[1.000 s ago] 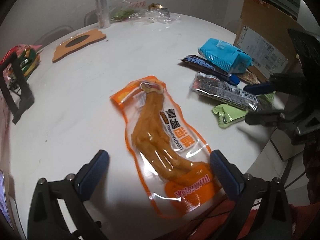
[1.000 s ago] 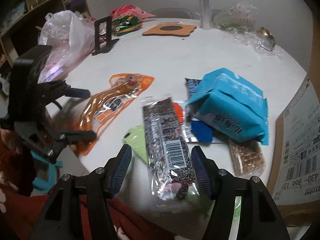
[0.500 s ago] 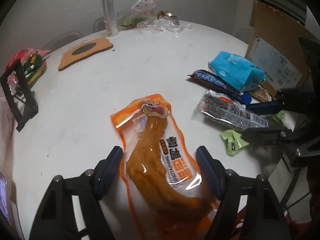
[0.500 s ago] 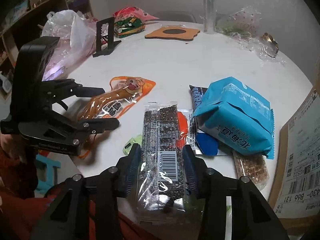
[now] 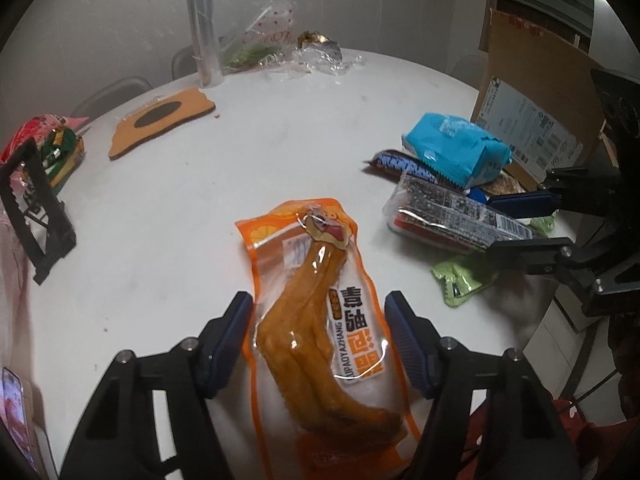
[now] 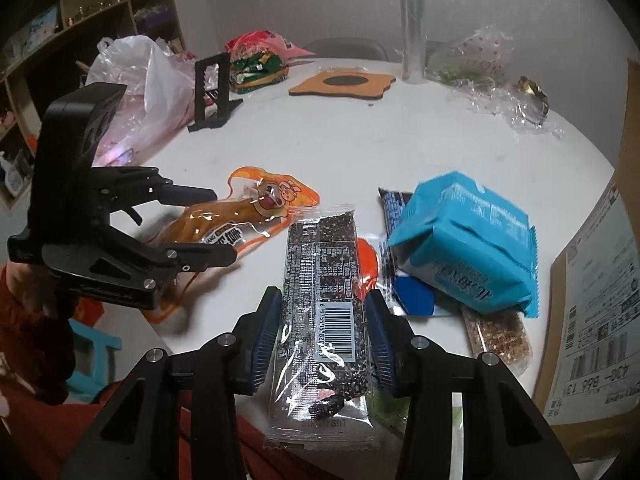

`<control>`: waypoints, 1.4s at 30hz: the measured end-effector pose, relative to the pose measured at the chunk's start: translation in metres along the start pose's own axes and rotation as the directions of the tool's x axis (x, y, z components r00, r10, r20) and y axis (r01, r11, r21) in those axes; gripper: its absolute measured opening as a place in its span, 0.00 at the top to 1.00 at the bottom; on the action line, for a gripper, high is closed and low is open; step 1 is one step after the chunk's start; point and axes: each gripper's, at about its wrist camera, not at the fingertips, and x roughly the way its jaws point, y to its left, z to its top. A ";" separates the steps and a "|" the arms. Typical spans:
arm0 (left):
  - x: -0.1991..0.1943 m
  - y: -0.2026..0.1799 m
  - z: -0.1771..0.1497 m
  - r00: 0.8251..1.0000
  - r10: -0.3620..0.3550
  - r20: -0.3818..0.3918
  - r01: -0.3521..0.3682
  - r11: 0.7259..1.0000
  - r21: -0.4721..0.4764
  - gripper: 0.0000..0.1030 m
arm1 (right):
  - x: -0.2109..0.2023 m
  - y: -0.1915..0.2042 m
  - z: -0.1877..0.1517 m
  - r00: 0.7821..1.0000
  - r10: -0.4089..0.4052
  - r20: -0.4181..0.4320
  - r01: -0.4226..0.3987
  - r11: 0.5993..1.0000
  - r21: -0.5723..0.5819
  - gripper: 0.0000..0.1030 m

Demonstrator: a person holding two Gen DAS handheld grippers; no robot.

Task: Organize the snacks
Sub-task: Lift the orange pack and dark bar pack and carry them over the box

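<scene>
My left gripper (image 5: 318, 334) has just been closing, its pads at the sides of the orange pouch (image 5: 320, 320), which lies lengthwise away from me. My right gripper (image 6: 322, 330) pinches the dark seed bar (image 6: 322, 308), likewise pointing away, right of the pouch on the bench (image 5: 168, 216).

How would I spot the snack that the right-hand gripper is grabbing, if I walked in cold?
Start at the round white table and find the pile beside the cardboard box. Just left of the big blue packet lies a long clear-wrapped black sesame bar, between the right gripper pads. Unlike the neighbouring orange chicken-foot pouch, it is dark, speckled and barcoded.
</scene>
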 end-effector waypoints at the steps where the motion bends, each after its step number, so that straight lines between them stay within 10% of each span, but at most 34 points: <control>1: -0.001 0.001 0.000 1.000 0.002 0.002 -0.002 1.000 0.001 0.37 | -0.002 0.001 0.001 1.000 -0.001 0.004 0.001 1.000 -0.001 0.62; 11: 0.007 0.001 -0.001 0.999 -0.041 -0.014 0.041 0.999 0.015 0.37 | -0.002 0.004 0.004 1.000 -0.005 0.006 0.005 1.000 0.002 0.62; 23: -0.047 0.010 0.040 0.989 -0.022 0.149 0.024 1.000 -0.012 0.37 | -0.044 0.007 0.026 0.996 -0.002 0.091 0.002 1.000 -0.005 0.62; 34: -0.126 -0.032 0.130 0.922 -0.122 0.366 0.081 0.989 0.125 0.37 | -0.147 -0.001 0.058 0.941 -0.163 0.298 0.164 0.986 0.021 0.62; 42: -0.132 -0.116 0.191 0.890 -0.312 0.331 0.201 0.923 0.329 0.37 | -0.201 -0.051 0.044 0.890 -0.322 0.324 0.274 0.943 0.187 0.62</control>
